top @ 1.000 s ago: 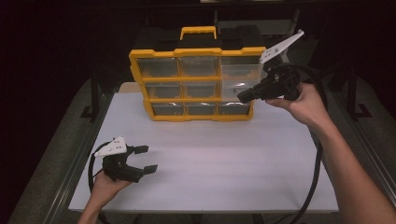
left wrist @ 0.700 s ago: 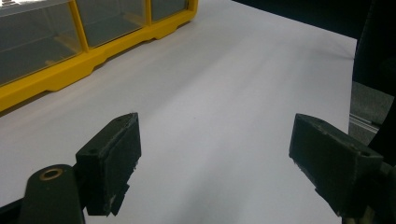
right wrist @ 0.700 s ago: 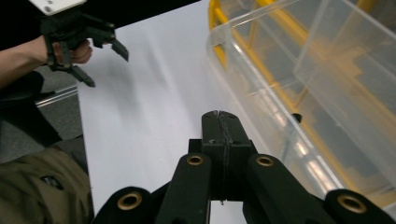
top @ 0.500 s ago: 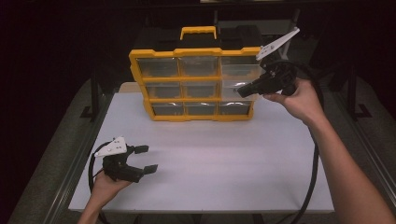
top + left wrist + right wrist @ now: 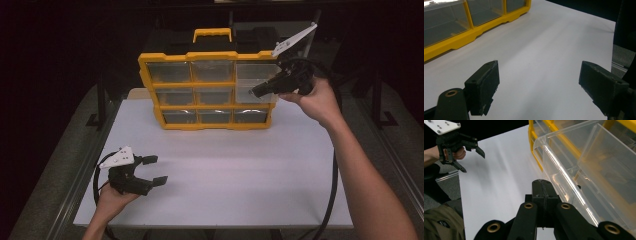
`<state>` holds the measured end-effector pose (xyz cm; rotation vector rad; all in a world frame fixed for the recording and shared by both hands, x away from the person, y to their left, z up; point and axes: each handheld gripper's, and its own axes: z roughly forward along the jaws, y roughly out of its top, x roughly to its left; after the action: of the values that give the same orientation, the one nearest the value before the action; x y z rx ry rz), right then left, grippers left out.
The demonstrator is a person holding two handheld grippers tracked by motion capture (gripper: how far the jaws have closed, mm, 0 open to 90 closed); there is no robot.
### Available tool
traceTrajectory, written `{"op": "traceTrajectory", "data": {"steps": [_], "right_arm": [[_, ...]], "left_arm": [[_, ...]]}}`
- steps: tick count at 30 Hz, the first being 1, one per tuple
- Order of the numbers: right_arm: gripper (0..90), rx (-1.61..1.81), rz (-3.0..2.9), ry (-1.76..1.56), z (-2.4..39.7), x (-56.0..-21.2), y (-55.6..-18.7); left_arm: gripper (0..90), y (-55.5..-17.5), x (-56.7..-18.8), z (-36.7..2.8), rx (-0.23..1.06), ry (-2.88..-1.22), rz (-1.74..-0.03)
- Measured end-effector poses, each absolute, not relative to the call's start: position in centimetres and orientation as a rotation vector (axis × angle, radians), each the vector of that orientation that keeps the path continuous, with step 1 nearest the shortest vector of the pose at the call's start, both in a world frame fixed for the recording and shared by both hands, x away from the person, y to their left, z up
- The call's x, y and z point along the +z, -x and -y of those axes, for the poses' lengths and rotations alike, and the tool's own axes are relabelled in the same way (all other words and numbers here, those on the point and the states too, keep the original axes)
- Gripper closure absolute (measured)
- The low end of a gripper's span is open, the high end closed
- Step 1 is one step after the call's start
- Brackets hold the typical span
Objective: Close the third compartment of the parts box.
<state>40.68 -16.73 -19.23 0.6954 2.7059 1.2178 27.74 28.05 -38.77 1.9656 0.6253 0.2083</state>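
Note:
A yellow organizer point(image 5: 150, 85) with clear drawers stands upright at the back of the white table point(image 5: 240, 165). Its middle right clear drawer point(image 5: 244, 89) is pulled partway out. My right gripper point(image 5: 254, 92) is at that drawer's front. In the right gripper view its jaws point(image 5: 541, 181) are pressed together at the front lip of the drawer point(image 5: 584, 170), shut on it. My left gripper point(image 5: 157, 170) rests low at the table's near left, held in a hand, open and empty. Bare table lies between the jaws of the left gripper point(image 5: 539, 87).
The organizer has a yellow carry handle point(image 5: 212, 34) on top. Its lower yellow frame point(image 5: 461, 40) shows in the left gripper view. Metal rails point(image 5: 75, 180) run along the table's sides. Black cables point(image 5: 330, 200) trail from both grippers. The surroundings are dark.
My right gripper has risen slightly at the drawer's front. My left gripper has not moved.

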Motion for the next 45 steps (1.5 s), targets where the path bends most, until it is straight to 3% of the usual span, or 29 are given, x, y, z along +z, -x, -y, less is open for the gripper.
{"op": "traceTrajectory", "data": {"steps": [45], "right_arm": [[89.1, 1.186, -2.679, -0.725, 16.6, -19.2, -44.5]], "left_arm": [[17.0, -27.5, -38.8, -28.1, 0.212, -1.969, -0.631]]}}
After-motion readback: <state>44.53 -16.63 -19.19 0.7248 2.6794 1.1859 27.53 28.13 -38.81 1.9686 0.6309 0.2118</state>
